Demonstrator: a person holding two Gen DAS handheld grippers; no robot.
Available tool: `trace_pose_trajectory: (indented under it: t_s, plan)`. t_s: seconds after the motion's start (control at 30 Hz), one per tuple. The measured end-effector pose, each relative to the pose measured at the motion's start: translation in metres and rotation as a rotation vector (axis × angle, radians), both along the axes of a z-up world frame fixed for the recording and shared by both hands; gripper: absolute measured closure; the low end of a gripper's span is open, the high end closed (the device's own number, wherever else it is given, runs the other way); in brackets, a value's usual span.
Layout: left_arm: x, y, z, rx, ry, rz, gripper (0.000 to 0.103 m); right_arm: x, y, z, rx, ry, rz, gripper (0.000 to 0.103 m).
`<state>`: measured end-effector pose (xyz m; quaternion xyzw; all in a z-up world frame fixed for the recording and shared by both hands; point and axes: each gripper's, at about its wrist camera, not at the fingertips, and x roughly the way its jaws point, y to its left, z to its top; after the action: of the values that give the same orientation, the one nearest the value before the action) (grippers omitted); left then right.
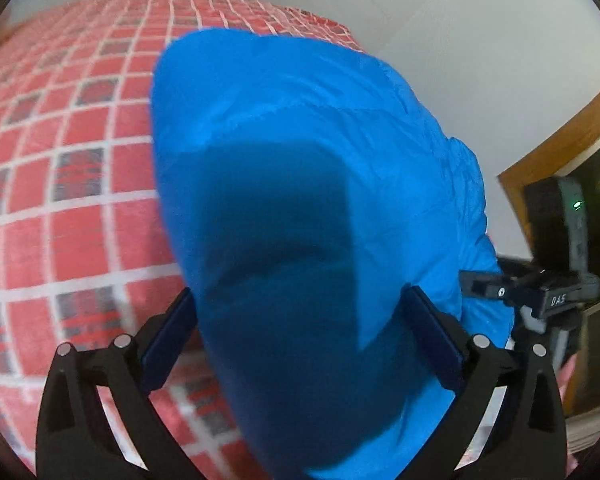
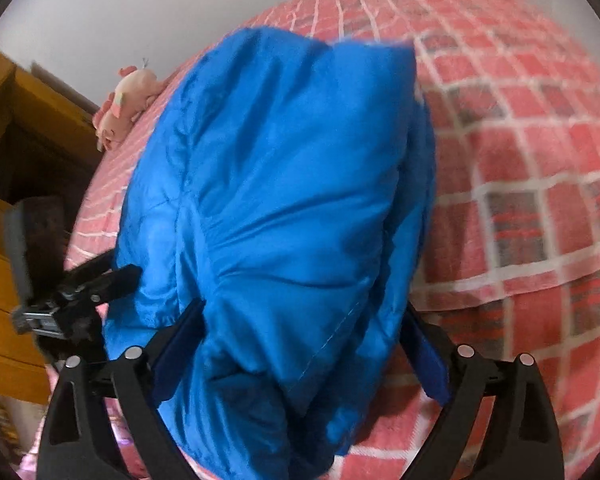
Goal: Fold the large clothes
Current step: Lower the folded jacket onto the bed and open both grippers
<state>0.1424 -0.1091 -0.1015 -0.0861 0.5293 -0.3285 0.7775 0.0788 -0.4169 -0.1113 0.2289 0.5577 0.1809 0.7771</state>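
red checked bedspread (image 1: pixel 60 128) carries blue jacket (image 1: pixel 300 140), lengthwise away toward wall.

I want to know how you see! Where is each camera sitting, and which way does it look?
Left wrist: sits on the left gripper, looking down along its open fingers at the blue jacket on the red checked bedspread; the right gripper shows at the right edge.
Right wrist: sits on the right gripper, looking down at the same jacket; the left gripper and a pink plush toy show on the left.
Both share jacket and bedspread.
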Motion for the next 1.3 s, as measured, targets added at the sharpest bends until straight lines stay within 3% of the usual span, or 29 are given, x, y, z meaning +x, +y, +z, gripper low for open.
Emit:
trace_pose_trajectory:
  t_s: [0.07,0.13,0.2,0.3,0.43,0.6,0.87,1.07,1.17,1.3]
  plan:
    - [0.004,0.001,-0.004,-0.023,0.013,0.005,0.003,0.003,-0.004,-0.01,0.085,0.01,0.004,0.011]
    - [0.002,0.001,-0.004,-0.036,0.0,0.0,0.007,0.003,-0.005,-0.011,0.123,-0.017,0.015,0.02]
    - [-0.002,0.003,0.001,-0.045,-0.031,0.002,0.017,-0.002,-0.004,-0.003,0.111,-0.065,0.025,0.035]
    - [-0.008,0.005,0.011,-0.057,-0.073,0.006,0.026,-0.01,0.003,0.016,0.068,-0.144,0.044,0.046]
    - [-0.013,0.015,0.024,-0.096,-0.101,0.026,0.034,-0.011,0.015,0.041,0.025,-0.231,0.082,0.05]
    - [-0.011,0.043,0.053,-0.131,-0.164,0.087,0.034,0.005,0.041,0.077,0.006,-0.333,0.149,0.051]
    - [0.015,0.108,0.088,-0.116,-0.272,0.256,0.034,0.084,0.112,0.11,0.026,-0.427,0.28,0.051]
    - [0.055,0.15,0.084,-0.083,-0.3,0.347,0.034,0.148,0.157,0.096,0.042,-0.433,0.341,0.051]
    - [0.08,0.164,0.067,-0.059,-0.283,0.374,0.034,0.174,0.169,0.073,0.047,-0.393,0.348,0.051]
    - [0.107,0.17,0.023,0.009,-0.216,0.387,0.032,0.187,0.174,0.031,0.032,-0.312,0.328,0.049]
